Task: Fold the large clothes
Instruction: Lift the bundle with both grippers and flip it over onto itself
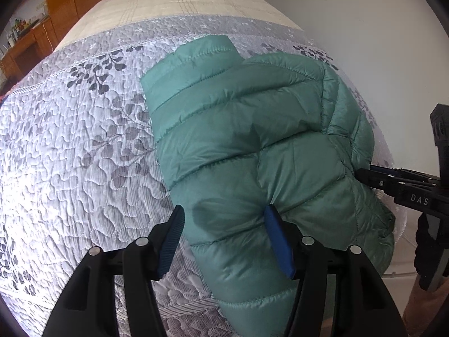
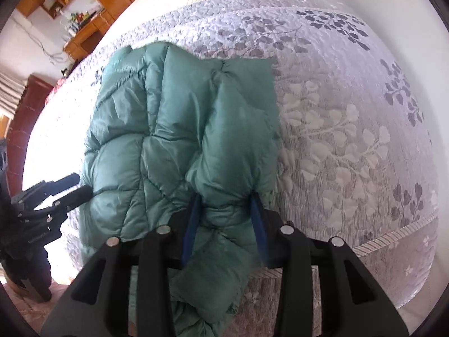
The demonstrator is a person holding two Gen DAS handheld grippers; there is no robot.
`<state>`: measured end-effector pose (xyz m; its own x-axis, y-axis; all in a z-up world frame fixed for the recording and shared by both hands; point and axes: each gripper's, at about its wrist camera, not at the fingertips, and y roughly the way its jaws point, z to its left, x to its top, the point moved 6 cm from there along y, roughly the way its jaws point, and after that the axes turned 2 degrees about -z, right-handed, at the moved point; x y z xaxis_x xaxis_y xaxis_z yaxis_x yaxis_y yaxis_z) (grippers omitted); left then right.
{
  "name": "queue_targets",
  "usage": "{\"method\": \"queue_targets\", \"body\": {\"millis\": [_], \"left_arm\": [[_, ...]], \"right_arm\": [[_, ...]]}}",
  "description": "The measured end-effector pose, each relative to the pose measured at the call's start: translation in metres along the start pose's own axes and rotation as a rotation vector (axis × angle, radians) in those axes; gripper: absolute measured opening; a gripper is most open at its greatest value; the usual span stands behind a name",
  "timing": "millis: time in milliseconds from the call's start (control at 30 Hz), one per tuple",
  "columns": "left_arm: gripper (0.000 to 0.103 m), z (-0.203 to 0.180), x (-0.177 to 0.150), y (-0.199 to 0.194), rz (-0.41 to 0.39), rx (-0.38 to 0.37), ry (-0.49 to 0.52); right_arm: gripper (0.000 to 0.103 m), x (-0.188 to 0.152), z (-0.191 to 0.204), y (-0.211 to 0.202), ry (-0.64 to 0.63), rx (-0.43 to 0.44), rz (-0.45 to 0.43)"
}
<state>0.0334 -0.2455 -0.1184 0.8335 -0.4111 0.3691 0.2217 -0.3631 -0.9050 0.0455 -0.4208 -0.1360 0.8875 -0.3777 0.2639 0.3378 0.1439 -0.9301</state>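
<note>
A green quilted puffer jacket (image 1: 252, 129) lies folded in a bundle on the bed near its front edge; it also shows in the right wrist view (image 2: 168, 129). My left gripper (image 1: 224, 219) is open, its blue pads spread on either side of a padded fold at the jacket's near end. My right gripper (image 2: 226, 200) is shut on a bunched fold of the jacket, with fabric squeezed between its pads and hanging below. The right gripper also shows at the jacket's right edge in the left wrist view (image 1: 364, 175), and the left gripper at the jacket's left side in the right wrist view (image 2: 81, 186).
The bed carries a grey-white quilted cover with a leaf pattern (image 1: 84, 146), and a cream sheet (image 1: 182, 0) lies beyond it. A wooden desk and shelves (image 2: 81, 28) stand past the bed's far side. A white wall (image 1: 364, 14) runs along the right.
</note>
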Motion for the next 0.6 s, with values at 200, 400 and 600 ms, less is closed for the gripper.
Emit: {"method": "queue_targets", "body": {"millis": [200,400,600], "left_arm": [[0.069,0.029,-0.008,-0.004,0.030,-0.237,-0.145],[0.077,0.044,-0.018,0.014,0.071,-0.416,-0.262],[0.087,0.040,-0.022,0.041,0.118,-0.582,-0.329]], "right_arm": [[0.078,-0.006,-0.006,-0.003,0.052,0.120,0.020],[0.089,-0.010,-0.008,0.020,0.115,0.255,0.089],[0.093,-0.013,-0.016,0.049,0.196,0.420,0.139]]}}
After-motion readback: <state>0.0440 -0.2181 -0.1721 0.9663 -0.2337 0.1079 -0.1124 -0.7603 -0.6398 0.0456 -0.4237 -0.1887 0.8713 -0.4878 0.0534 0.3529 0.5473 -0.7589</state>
